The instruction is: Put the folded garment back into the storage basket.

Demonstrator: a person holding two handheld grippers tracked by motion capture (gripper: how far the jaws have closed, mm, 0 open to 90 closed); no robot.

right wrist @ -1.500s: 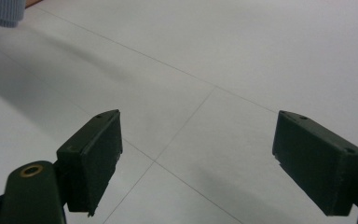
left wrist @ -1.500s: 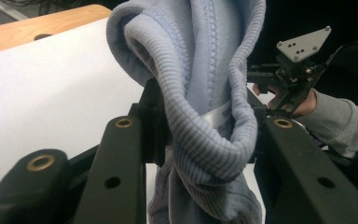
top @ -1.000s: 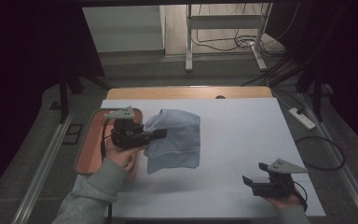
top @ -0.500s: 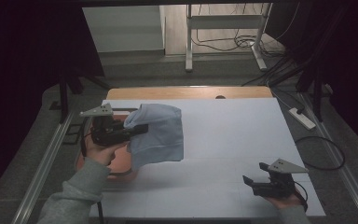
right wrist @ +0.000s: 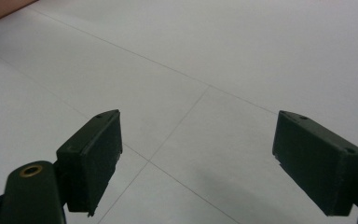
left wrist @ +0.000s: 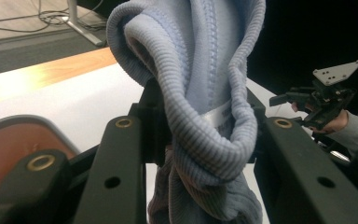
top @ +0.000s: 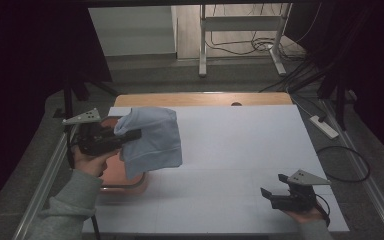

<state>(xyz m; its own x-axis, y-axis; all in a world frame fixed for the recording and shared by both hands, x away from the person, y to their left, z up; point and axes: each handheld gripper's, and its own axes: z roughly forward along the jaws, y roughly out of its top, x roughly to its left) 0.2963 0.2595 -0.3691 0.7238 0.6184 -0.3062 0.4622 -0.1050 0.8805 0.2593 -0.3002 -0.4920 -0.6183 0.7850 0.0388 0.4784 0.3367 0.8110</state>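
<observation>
While lifted, blue garment (top: 152, 140) hangs clamped.

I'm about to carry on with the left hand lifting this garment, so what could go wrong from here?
The left gripper clamps only a bunched ribbed edge of the light blue garment, so the fabric might slip out. The hanging part drapes over the orange tray and could drag or catch on its rim. The right gripper stands open, far off over the white table, too far to help quickly.

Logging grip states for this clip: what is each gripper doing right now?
Left gripper: shut on the light blue garment, lifted above the tray.
Right gripper: open, nothing between its jaws, over the white table.
</observation>
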